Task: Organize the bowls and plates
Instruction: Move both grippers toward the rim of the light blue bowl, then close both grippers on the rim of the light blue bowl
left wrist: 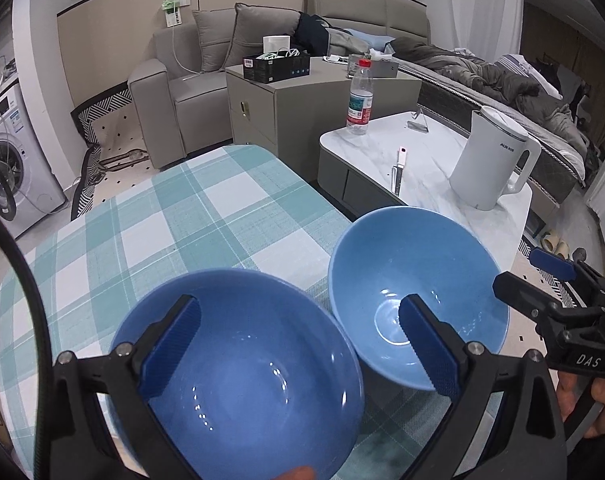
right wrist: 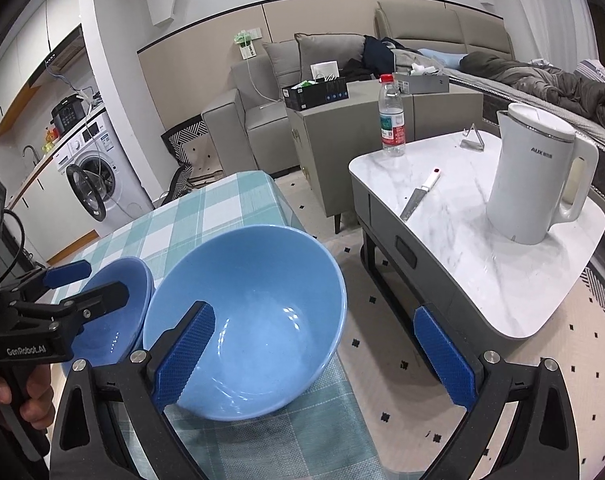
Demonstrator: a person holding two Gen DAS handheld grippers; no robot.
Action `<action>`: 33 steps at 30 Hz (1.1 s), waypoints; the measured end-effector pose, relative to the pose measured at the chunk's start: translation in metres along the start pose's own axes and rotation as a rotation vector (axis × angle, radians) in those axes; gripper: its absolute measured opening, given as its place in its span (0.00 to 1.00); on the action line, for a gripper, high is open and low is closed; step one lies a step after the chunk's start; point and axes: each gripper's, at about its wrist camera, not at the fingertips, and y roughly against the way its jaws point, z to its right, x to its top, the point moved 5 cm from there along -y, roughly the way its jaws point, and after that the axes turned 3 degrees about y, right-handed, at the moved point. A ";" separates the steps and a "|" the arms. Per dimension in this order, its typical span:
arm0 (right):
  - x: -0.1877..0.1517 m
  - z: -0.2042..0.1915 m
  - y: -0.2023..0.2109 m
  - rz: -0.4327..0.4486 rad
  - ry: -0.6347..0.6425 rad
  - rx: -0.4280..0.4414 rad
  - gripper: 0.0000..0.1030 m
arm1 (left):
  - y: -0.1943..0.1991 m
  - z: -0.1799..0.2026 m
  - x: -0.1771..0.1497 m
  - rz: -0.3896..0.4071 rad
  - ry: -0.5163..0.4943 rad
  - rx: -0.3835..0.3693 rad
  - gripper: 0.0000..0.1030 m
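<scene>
Here, two blue bowls sit side by side on the checked desk (left wrist: 190,216), the right bowl (right wrist: 246,320) at its edge and tilted. The left tool (left wrist: 298,344) and right tool (right wrist: 314,356) are held wide open, gripping nothing. Stacking seems to be in hand: one rim must be pinched next. The left bowl (left wrist: 238,376) is cut off below; no plates are seen.

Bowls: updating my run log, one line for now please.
left gripper open over left bowl | right gripper open at right bowl | nothing gripped
</scene>
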 end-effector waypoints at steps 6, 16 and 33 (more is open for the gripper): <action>-0.001 -0.001 -0.002 -0.004 -0.016 0.037 0.97 | -0.010 0.007 0.005 -0.033 -0.027 -0.032 0.84; -0.007 -0.003 -0.014 -0.056 -0.031 0.065 0.78 | -0.026 0.015 0.014 -0.046 -0.070 -0.024 0.73; -0.017 -0.004 -0.031 -0.103 -0.017 0.069 0.71 | -0.066 0.029 0.018 -0.140 -0.117 -0.029 0.52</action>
